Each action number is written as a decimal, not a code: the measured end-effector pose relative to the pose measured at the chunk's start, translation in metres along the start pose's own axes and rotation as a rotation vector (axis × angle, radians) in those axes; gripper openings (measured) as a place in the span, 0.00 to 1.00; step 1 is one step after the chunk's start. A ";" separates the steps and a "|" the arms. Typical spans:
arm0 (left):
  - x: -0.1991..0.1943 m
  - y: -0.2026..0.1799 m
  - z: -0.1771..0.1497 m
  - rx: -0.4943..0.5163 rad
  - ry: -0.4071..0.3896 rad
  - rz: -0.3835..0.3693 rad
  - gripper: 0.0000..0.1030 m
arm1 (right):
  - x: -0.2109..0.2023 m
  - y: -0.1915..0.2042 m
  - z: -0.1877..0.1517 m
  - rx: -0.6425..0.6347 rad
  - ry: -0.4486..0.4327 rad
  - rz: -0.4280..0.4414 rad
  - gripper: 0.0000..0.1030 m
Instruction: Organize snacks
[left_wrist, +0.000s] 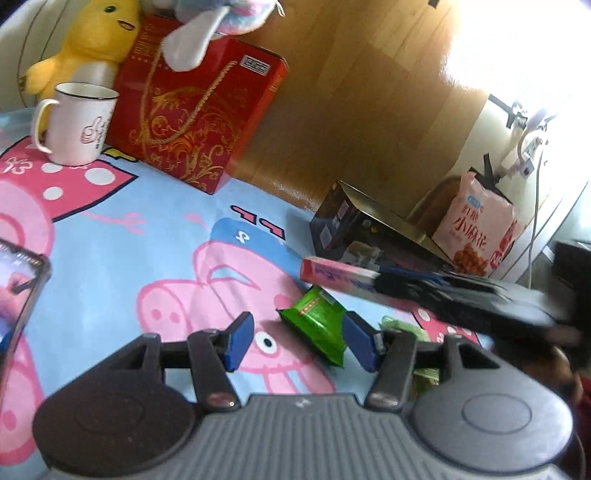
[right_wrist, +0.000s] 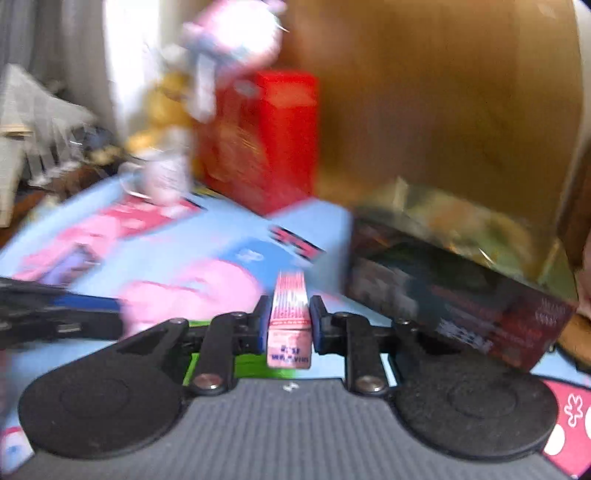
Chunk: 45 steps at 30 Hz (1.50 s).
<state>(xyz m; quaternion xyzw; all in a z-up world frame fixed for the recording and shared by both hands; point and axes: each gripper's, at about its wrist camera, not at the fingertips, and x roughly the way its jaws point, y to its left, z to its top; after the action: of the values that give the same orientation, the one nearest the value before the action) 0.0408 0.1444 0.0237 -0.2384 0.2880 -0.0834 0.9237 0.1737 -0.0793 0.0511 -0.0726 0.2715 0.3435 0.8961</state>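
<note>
My left gripper is open above the blue cartoon tablecloth. A green snack packet lies between its blue fingers, close to the right one. More pale green packets lie just right of it. My right gripper is shut on a long pink snack box and holds it above the table. The same box shows in the left wrist view, pointing left from the right gripper. A dark open box with a gold lining stands at the back right.
A red gift box stands at the back with a yellow plush and a grey-pink plush. A white mug stands left of it. A pink snack bag leans behind the dark box. A phone lies at the left edge.
</note>
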 end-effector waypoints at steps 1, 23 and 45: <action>-0.003 0.002 -0.001 -0.005 -0.004 -0.001 0.53 | -0.010 0.010 -0.004 -0.032 -0.014 0.027 0.24; 0.002 -0.010 -0.019 0.047 0.069 0.053 0.54 | -0.087 0.038 -0.110 0.043 -0.017 0.028 0.42; 0.027 -0.069 -0.047 0.207 0.203 -0.034 0.43 | -0.100 0.025 -0.132 0.140 0.007 -0.018 0.28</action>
<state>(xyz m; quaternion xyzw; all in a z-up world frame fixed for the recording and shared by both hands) 0.0353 0.0575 0.0103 -0.1370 0.3658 -0.1522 0.9079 0.0374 -0.1598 -0.0048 -0.0135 0.2972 0.3153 0.9011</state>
